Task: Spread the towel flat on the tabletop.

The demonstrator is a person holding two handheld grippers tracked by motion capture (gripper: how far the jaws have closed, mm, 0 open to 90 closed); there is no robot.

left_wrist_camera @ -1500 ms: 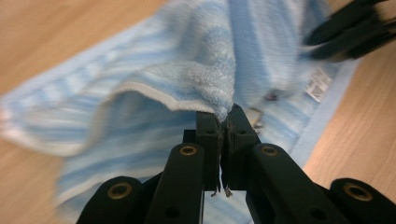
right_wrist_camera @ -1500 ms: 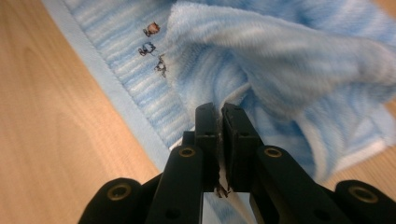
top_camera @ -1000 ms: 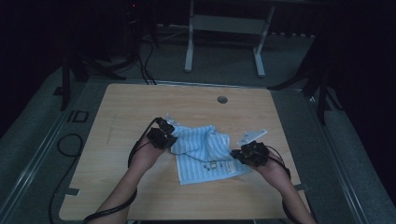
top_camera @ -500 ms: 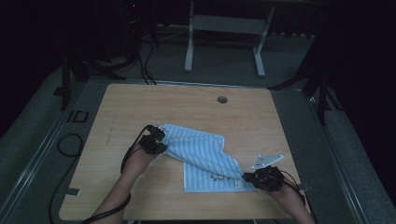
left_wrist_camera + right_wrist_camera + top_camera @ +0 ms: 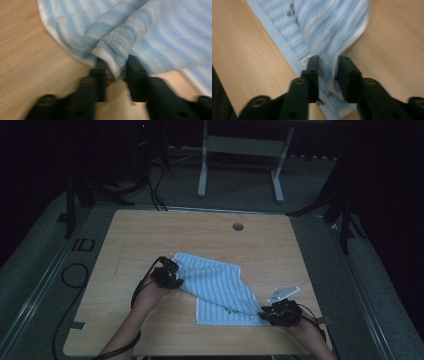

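A light blue striped towel (image 5: 220,287) lies partly folded on the wooden table (image 5: 200,230), stretched between my two grippers. My left gripper (image 5: 167,274) is shut on the towel's left corner (image 5: 113,58), which bunches between the jaws. Near the table's front right, my right gripper (image 5: 280,314) is shut on the towel's other corner (image 5: 327,67), with the hemmed edge (image 5: 280,42) running away to the left. Small dark marks (image 5: 294,12) show on the cloth.
A round cable hole (image 5: 238,226) sits near the table's far edge. A metal frame stand (image 5: 240,155) is on the floor beyond the table. Cables (image 5: 75,275) trail off the left side. The room around is dark.
My right gripper has pulled its towel corner toward the front right edge. The left gripper has shifted slightly toward me, and the towel is drawn out between them.
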